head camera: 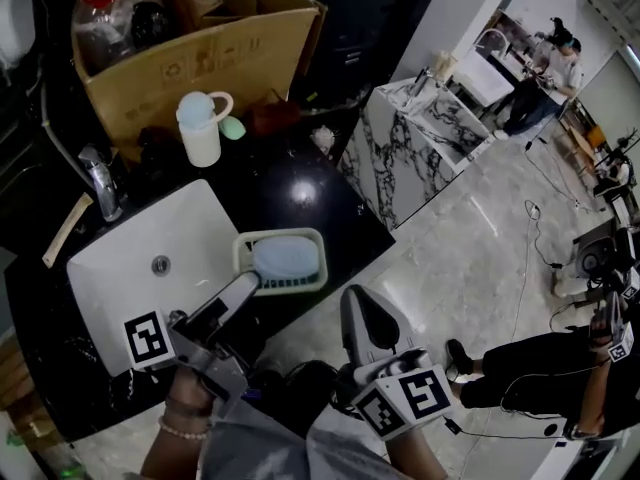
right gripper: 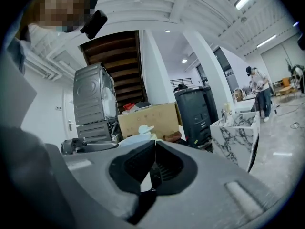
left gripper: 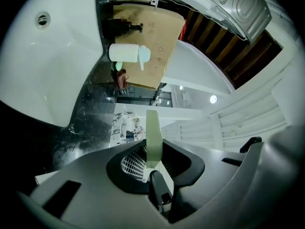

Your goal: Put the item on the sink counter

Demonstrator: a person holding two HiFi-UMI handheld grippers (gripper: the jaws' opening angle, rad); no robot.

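A pale green soap dish [head camera: 300,240] with a light blue soap [head camera: 280,258] in it is at the front edge of the black sink counter [head camera: 300,188], just right of the white basin [head camera: 170,238]. My left gripper [head camera: 255,283] is shut on the dish's near rim. In the left gripper view that rim [left gripper: 153,132] stands edge-on between the jaws of the left gripper [left gripper: 153,168], with white mesh beside it. I cannot tell whether the dish rests on the counter. My right gripper [head camera: 352,303] is shut and empty, off the counter's front above the floor; in its own view the right gripper [right gripper: 152,151] shows closed jaws.
A faucet [head camera: 100,183] stands left of the basin. At the counter's back are a white lidded jug [head camera: 200,128], a small green thing [head camera: 233,128] and a cardboard box [head camera: 190,48]. A marble-patterned cabinet [head camera: 420,138] stands right. People are at the far right.
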